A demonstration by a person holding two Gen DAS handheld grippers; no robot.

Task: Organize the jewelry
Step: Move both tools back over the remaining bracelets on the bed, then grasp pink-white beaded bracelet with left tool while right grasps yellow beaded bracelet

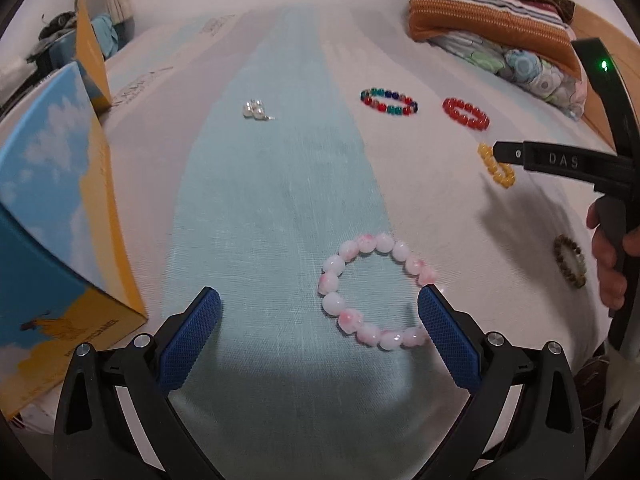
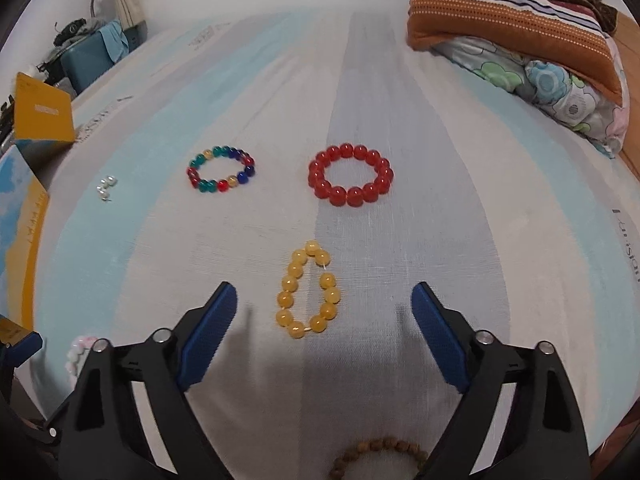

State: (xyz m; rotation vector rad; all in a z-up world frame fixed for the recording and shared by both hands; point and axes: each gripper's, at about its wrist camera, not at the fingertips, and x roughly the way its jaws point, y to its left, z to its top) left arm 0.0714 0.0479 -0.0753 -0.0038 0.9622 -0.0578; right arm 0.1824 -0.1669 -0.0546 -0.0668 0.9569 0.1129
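My left gripper [image 1: 319,307] is open and empty just above the bed; a pink-and-white bead bracelet [image 1: 374,291] lies between its blue fingers, nearer the right one. My right gripper [image 2: 324,304] is open and empty, with a yellow bead bracelet [image 2: 308,291] lying flat between its fingers. Beyond it lie a red bead bracelet [image 2: 351,180], a multicolour bead bracelet [image 2: 221,169] and small pearl earrings [image 2: 105,188]. A brown wooden bead bracelet [image 2: 376,456] lies under the right gripper. An open blue-and-yellow box [image 1: 60,216] stands at the left.
The striped bedsheet [image 2: 440,240] covers the whole work surface. Folded blankets and a pillow [image 2: 516,36] are stacked at the far right. Furniture and a lamp [image 2: 96,20] stand past the bed's far left edge. The right gripper's body and hand show in the left wrist view [image 1: 560,160].
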